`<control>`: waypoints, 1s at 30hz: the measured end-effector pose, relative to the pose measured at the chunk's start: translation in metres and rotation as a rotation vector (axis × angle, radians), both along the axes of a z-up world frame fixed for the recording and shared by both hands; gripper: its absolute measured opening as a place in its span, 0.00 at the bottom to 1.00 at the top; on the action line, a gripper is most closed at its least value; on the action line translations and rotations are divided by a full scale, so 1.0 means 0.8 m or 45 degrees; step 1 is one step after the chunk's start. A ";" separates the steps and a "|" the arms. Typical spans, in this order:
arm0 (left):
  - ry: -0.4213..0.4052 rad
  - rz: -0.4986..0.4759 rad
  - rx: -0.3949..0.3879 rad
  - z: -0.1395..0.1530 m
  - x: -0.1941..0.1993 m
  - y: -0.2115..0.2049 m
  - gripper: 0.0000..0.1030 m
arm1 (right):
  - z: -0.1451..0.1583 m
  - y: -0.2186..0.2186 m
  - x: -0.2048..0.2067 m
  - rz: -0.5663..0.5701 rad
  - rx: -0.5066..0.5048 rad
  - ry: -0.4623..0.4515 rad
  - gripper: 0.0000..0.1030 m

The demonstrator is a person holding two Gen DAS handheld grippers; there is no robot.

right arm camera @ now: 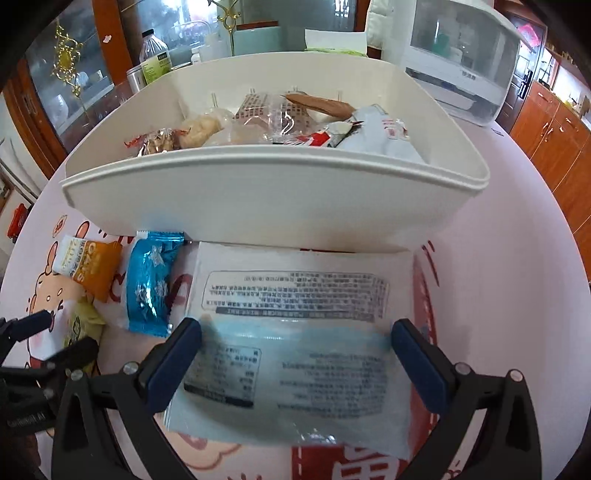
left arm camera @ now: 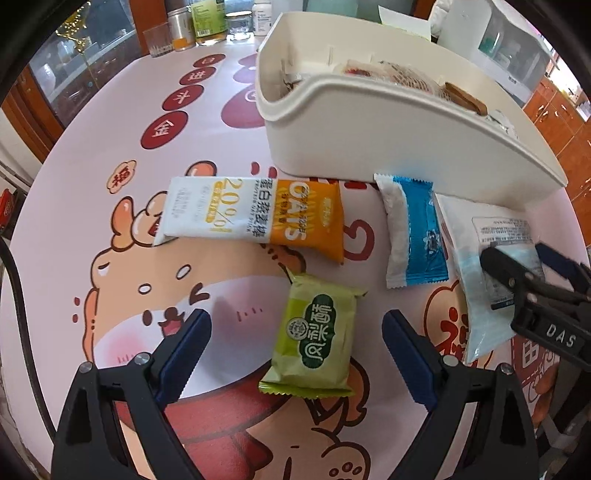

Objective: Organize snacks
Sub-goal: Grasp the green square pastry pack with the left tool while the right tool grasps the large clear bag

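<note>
A white bin (left arm camera: 332, 140) holding several wrapped snacks stands on the table; it also shows in the right wrist view (right arm camera: 273, 192). In front of it lie an orange-white oat bar (left arm camera: 255, 216), a green pastry packet (left arm camera: 314, 339), a blue-white packet (left arm camera: 413, 232) and a large pale blue packet (left arm camera: 480, 266). My left gripper (left arm camera: 295, 354) is open, its fingers either side of the green packet. My right gripper (right arm camera: 295, 362) is open over the pale blue packet (right arm camera: 295, 332), a finger at each side; it also shows in the left wrist view (left arm camera: 524, 258).
The table (left arm camera: 110, 155) has a pink cartoon-print cover. Jars, a glass and bottles (left arm camera: 207, 22) stand at the far edge behind the bin. A white appliance (right arm camera: 461, 55) stands at the back right. Wooden cabinets (right arm camera: 554, 140) lie beyond the table.
</note>
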State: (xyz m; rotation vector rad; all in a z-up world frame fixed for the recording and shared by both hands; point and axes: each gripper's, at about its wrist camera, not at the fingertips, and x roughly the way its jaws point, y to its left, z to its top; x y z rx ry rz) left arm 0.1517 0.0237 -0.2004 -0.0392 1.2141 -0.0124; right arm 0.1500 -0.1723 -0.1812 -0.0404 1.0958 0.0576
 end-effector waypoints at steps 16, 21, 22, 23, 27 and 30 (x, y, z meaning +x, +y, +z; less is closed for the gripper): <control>0.049 -0.052 0.062 -0.010 0.002 -0.016 0.90 | -0.006 -0.006 0.029 0.116 0.018 0.062 1.00; 0.060 -0.053 0.065 -0.011 0.003 -0.014 0.90 | -0.005 -0.006 0.037 0.125 0.014 0.131 1.00; 0.062 -0.054 0.065 -0.011 0.003 -0.015 0.90 | -0.005 -0.006 0.038 0.122 0.004 0.144 1.00; 0.063 -0.054 0.066 -0.011 0.003 -0.015 0.90 | -0.005 -0.005 0.038 0.116 -0.008 0.158 1.00; 0.062 -0.051 0.060 -0.009 0.001 -0.016 0.90 | -0.004 -0.008 0.031 0.122 -0.011 0.167 1.00; 0.061 -0.056 0.063 -0.010 0.001 -0.016 0.90 | -0.004 -0.012 0.031 0.124 0.006 0.135 1.00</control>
